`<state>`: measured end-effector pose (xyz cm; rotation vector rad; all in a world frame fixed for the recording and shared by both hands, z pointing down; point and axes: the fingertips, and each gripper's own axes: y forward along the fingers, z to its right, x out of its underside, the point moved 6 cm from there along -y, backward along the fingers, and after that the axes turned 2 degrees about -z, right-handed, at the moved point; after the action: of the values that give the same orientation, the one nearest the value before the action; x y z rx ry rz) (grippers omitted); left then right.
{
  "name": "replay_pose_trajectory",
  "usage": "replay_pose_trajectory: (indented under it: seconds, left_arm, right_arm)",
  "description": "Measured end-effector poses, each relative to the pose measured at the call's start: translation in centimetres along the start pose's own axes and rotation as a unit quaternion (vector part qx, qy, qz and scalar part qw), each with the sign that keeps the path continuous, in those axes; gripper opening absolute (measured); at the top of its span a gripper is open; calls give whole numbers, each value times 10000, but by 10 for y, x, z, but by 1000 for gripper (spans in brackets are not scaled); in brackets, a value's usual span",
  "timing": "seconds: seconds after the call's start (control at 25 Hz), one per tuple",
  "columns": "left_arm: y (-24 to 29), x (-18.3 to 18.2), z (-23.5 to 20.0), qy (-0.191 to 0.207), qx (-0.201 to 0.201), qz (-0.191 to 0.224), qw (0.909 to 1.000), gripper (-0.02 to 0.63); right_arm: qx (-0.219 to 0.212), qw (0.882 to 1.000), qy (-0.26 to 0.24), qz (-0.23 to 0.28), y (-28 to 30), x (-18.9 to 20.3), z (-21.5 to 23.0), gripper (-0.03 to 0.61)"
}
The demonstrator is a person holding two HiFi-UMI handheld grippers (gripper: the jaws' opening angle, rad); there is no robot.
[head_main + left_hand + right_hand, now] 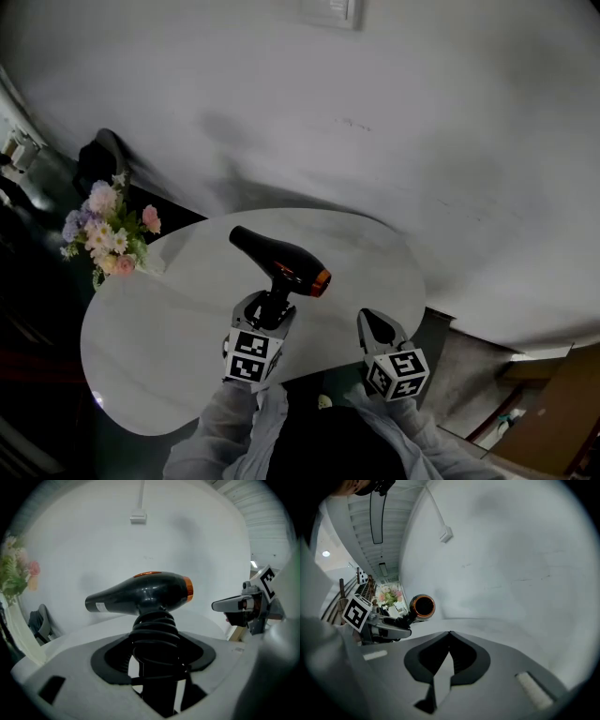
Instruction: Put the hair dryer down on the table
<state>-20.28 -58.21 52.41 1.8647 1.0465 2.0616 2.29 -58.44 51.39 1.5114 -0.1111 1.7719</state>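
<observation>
A black hair dryer with an orange ring at its rear is held over the white table, barrel level and nozzle pointing far left. My left gripper is shut on its handle from below. In the left gripper view the handle, wrapped in black cord, stands between the jaws under the barrel. My right gripper hovers at the table's near right edge, shut and holding nothing; its jaw tips meet in the right gripper view. That view also shows the dryer's orange rear.
A bunch of pink and white flowers stands at the table's far left edge. A pale wall rises right behind the table. A dark chair stands beyond the flowers. The floor drops away at the right.
</observation>
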Motion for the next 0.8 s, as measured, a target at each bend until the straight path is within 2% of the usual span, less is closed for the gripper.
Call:
replay_pose_trajectory:
  seconds: [0.28,0.8]
  left_arm:
    - [62,-16,-26,-143,136,-157,9997,295]
    - [143,6,-54,-153,-1,-643,9978,295]
  right_arm:
    - [148,9996,38,-227,36,-14,23,9]
    - [266,9970,56,-722,73,-10,40,9]
